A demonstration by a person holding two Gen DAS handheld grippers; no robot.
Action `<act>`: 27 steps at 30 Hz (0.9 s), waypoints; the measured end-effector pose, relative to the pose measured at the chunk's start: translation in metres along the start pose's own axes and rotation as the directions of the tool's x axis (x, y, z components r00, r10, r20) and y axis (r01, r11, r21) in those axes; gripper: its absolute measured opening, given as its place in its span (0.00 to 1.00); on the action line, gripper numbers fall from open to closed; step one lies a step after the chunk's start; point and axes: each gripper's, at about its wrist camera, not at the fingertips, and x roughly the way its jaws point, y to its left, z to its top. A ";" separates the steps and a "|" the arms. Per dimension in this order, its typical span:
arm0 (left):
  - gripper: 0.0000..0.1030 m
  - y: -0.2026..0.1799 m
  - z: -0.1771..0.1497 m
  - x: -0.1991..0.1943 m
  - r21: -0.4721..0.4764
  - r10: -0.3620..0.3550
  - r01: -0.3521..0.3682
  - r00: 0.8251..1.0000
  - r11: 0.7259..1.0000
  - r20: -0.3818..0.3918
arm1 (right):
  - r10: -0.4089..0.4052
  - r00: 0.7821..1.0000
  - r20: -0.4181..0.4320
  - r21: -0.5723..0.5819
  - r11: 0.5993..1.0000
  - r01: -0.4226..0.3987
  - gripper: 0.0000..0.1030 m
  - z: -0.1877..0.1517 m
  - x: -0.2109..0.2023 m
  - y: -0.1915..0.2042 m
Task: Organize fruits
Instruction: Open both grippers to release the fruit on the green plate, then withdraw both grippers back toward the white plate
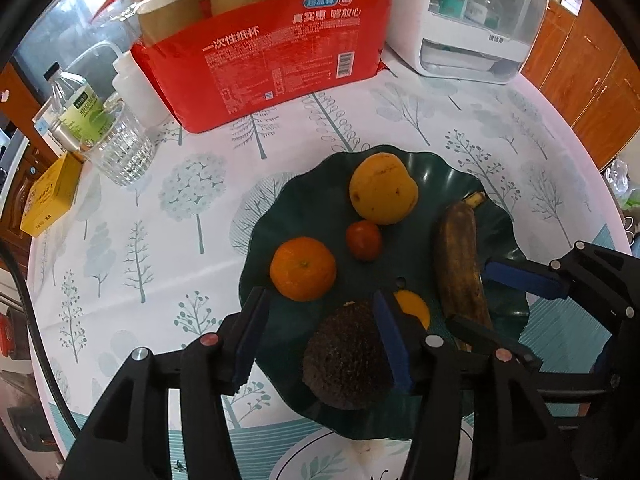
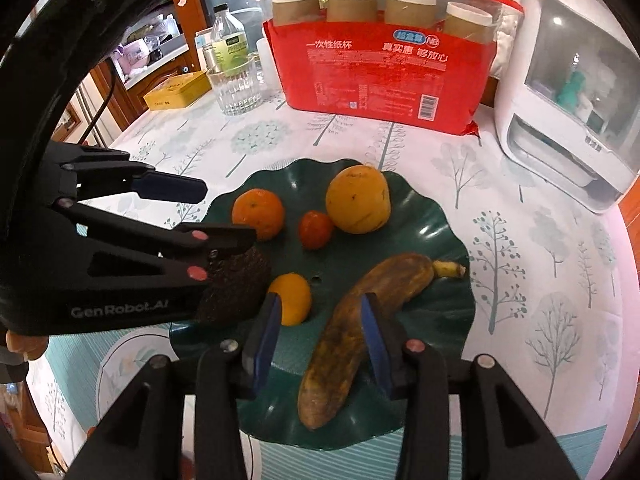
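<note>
Jaws of left gripper [image 1: 320,340] parted, released, straddling dark rough fruit [image 1: 346,360]; right pad hides part of small orange fruit [image 1: 414,310]. Right gripper [image 2: 320,344] also unclenched, pads either side of browned banana [image 2: 360,320], contact with far pad unclear. Both grippers angled steeply down over green plate [image 2: 440,220]. All 6 fruits on plate: mandarin [image 1: 303,268], tomato [image 1: 363,239], yellow fruit [image 1: 383,188]. Grippers' rear bodies cut off by frame.

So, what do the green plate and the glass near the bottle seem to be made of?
The plate looks like glazed ceramic or hard plastic, I cannot tell which: its dark green surface is glossy, with soft light reflections on the wavy rim. The glass seems to be clear pressed glass: it is transparent, and vertical ribs catch the light.
</note>
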 end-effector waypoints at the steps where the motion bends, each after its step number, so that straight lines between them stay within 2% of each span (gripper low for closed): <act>1: 0.53 0.001 0.000 -0.002 -0.002 0.000 0.000 1.000 1.000 0.003 | -0.002 1.000 0.002 0.003 1.000 0.002 0.40 0.001 -0.001 0.000; 10: 0.57 0.004 -0.003 -0.021 -0.010 0.003 -0.002 0.999 1.000 0.036 | -0.007 1.000 0.011 0.012 1.000 0.007 0.40 0.002 -0.010 0.003; 13: 0.64 0.006 -0.008 -0.028 -0.017 0.003 -0.002 0.999 1.000 0.047 | -0.011 1.000 0.014 0.014 1.000 0.011 0.40 0.002 -0.013 0.005; 15: 0.76 0.006 -0.012 -0.033 -0.018 0.010 -0.009 0.998 1.000 0.058 | -0.013 1.000 0.014 0.020 1.000 0.013 0.40 0.002 -0.015 0.005; 17: 0.82 0.007 -0.016 -0.039 -0.017 0.012 -0.011 0.997 1.000 0.073 | -0.008 1.000 0.013 0.032 0.999 0.008 0.40 0.002 -0.018 0.006; 27: 0.88 0.014 -0.038 -0.065 -0.037 -0.015 0.018 0.996 0.999 0.084 | -0.023 1.000 0.018 0.037 0.999 0.023 0.40 -0.003 -0.040 0.021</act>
